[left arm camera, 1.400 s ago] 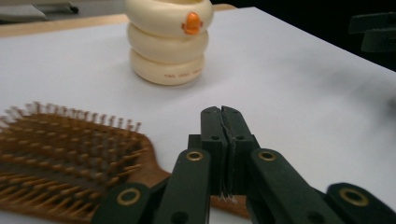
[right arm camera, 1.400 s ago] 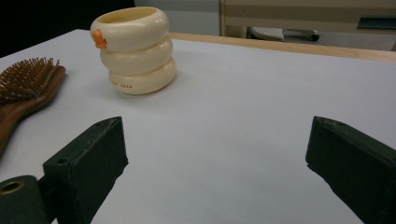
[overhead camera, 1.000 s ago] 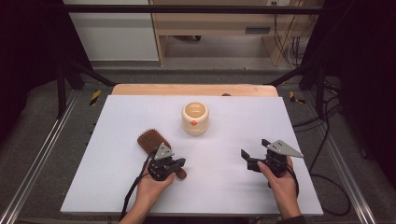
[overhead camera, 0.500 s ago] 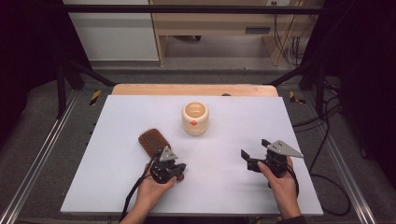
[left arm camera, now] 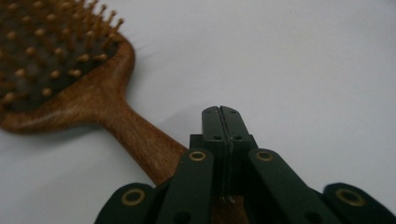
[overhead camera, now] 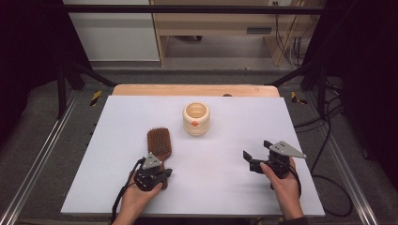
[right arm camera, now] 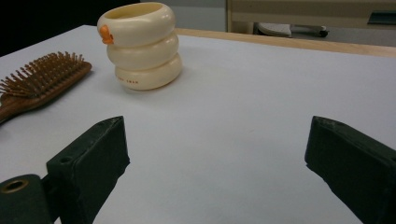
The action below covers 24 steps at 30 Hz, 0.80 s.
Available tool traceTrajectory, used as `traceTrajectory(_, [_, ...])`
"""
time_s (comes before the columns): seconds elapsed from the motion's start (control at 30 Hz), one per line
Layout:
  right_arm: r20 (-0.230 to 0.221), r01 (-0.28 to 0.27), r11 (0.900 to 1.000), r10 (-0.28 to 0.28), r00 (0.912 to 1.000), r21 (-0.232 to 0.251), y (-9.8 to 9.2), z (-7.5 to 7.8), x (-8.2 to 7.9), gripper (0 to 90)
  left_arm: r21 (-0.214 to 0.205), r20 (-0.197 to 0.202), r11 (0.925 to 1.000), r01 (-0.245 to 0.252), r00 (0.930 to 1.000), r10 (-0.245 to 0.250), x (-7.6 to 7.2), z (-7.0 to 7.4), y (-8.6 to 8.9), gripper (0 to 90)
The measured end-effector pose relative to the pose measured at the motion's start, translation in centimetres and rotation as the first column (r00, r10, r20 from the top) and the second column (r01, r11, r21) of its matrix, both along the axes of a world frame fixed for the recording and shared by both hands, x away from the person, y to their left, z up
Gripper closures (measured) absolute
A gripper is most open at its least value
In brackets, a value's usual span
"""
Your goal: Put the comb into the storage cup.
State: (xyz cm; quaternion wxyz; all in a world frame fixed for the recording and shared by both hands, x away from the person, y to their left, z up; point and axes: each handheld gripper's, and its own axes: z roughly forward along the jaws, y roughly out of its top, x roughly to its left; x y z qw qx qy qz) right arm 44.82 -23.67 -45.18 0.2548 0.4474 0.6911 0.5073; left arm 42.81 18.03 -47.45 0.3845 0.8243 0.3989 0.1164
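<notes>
Hairbrush [overhead camera: 158, 145] handle lies just beside the closed, empty left hand-held gripper [left arm camera: 221, 113].

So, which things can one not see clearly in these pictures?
- Brush handle end: left gripper view, hidden under the shut left claw.
- Brush head: left gripper view, cut off by the frame edge.
- Red print on the cup: right gripper view, too small to read.

White table [overhead camera: 300, 122] – wooden hairbrush [overhead camera: 158, 142], cream ringed cup [overhead camera: 196, 118].
</notes>
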Motion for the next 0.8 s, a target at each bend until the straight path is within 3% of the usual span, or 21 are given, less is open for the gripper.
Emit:
traceTrajectory(0.5, [0.001, -0.012, 0.9999, 0.012, 0.9999, -0.002, 0.0, 0.0, 0.0, 5.1, 0.064, 0.018, 0.9959, -0.063, 0.9979, 0.062, -0.2, 0.8, 4.7, 89.8])
traceTrajectory(0.8, [0.002, -0.022, 0.9998, 0.022, 0.9998, -0.003, 0.0, 0.0, -0.1, 4.9, 0.065, 0.023, 0.9917, -0.111, 0.9937, 0.11, 0.3, 0.8, 6.9, 89.8])
